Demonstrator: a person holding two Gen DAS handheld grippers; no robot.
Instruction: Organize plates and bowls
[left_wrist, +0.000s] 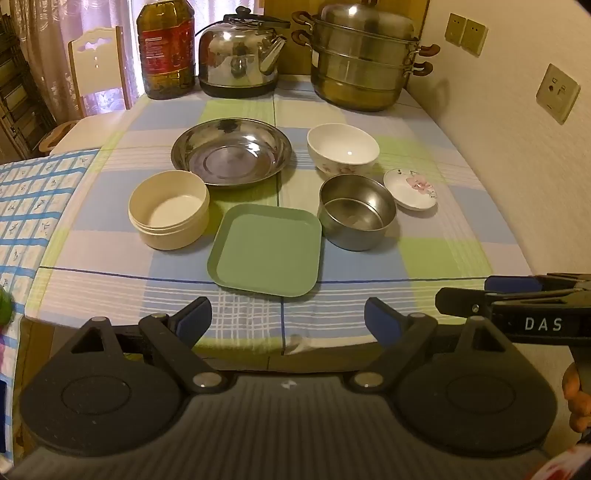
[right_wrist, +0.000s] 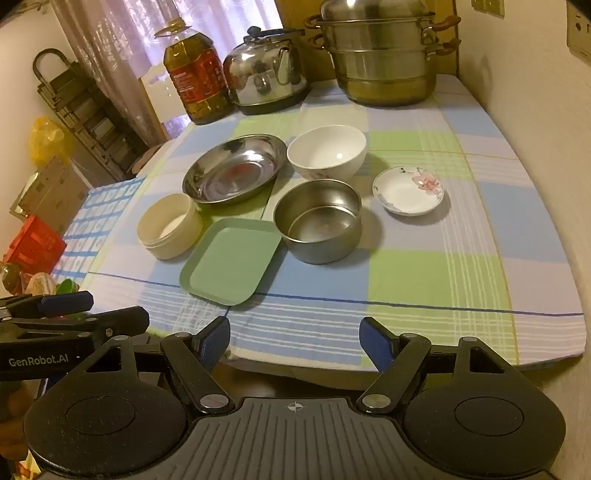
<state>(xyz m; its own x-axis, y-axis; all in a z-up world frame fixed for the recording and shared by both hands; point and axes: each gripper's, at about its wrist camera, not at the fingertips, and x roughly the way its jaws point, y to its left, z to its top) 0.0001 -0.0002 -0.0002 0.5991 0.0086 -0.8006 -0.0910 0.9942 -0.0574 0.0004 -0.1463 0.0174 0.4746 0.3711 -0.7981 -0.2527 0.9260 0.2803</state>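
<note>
Six dishes lie on the checked tablecloth. A shallow steel plate (left_wrist: 232, 152) (right_wrist: 233, 169) sits at the back, with a white flowered bowl (left_wrist: 342, 150) (right_wrist: 327, 152) to its right. A cream round tub (left_wrist: 168, 209) (right_wrist: 169, 225), a green square plate (left_wrist: 267, 249) (right_wrist: 232, 260), a steel bowl (left_wrist: 356, 211) (right_wrist: 318, 219) and a small flowered saucer (left_wrist: 410, 188) (right_wrist: 408, 190) form the nearer row. My left gripper (left_wrist: 288, 318) hangs open over the table's near edge, short of the green plate. My right gripper (right_wrist: 294, 338) is open too, at the near edge, empty.
At the back stand an oil bottle (left_wrist: 166, 51), a steel kettle (left_wrist: 240, 59) and a stacked steamer pot (left_wrist: 364, 62). A wall with sockets (left_wrist: 556, 92) bounds the right side. A chair (left_wrist: 98, 70) and a rack (right_wrist: 85, 110) stand off the left.
</note>
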